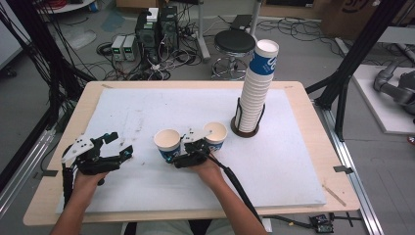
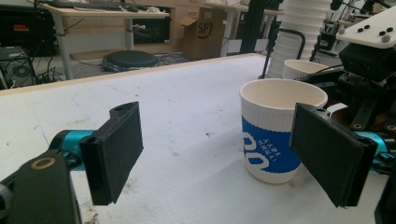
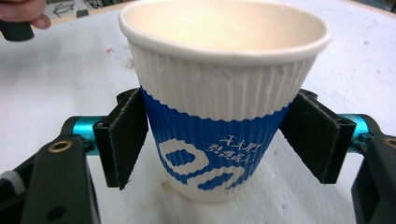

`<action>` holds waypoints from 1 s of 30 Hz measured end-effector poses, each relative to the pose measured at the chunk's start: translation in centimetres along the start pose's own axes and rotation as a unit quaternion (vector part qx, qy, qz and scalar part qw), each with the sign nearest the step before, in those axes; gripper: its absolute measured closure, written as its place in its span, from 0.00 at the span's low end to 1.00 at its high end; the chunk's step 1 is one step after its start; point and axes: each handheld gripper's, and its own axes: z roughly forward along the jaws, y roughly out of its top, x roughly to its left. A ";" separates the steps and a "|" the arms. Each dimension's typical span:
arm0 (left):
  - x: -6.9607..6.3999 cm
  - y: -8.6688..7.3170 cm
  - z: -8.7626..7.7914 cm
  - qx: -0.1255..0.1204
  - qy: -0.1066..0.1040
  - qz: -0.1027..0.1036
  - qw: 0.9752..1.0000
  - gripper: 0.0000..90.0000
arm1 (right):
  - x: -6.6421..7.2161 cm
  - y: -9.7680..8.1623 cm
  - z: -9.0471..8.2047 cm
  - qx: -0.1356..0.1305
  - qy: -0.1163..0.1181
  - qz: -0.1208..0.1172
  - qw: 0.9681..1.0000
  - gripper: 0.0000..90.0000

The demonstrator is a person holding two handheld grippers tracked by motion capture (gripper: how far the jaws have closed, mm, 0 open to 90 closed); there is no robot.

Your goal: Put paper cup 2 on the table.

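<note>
Right claw (image 3: 219,144) spread around paper cup (image 3: 224,93) upright on table (image 1: 147,105), pads clear; release step. Next: back away. Left claw (image 2: 219,154) spread, idle.

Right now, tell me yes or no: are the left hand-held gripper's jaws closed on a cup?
No, the left hand-held gripper stands wide open over the bare table, with the cup beyond its jaws, untouched.

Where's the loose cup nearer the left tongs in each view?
High view: cup, left one of the loose pair.
Left gripper view: right of centre.
Right gripper view: centre, between the right tongs.
Shared landmark: white table mat.
</note>
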 end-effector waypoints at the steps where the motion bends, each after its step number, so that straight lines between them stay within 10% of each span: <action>1: 0.0 0.0 0.0 0.000 -0.001 -0.002 1.000 0.19 | 0.0 -0.1 -0.1 0.001 0.001 0.001 1.000 0.26; 30: -0.1 0.0 0.3 0.000 -0.005 -0.001 1.000 0.19 | 1.5 -0.9 -6.7 -0.015 0.046 -0.032 0.998 0.22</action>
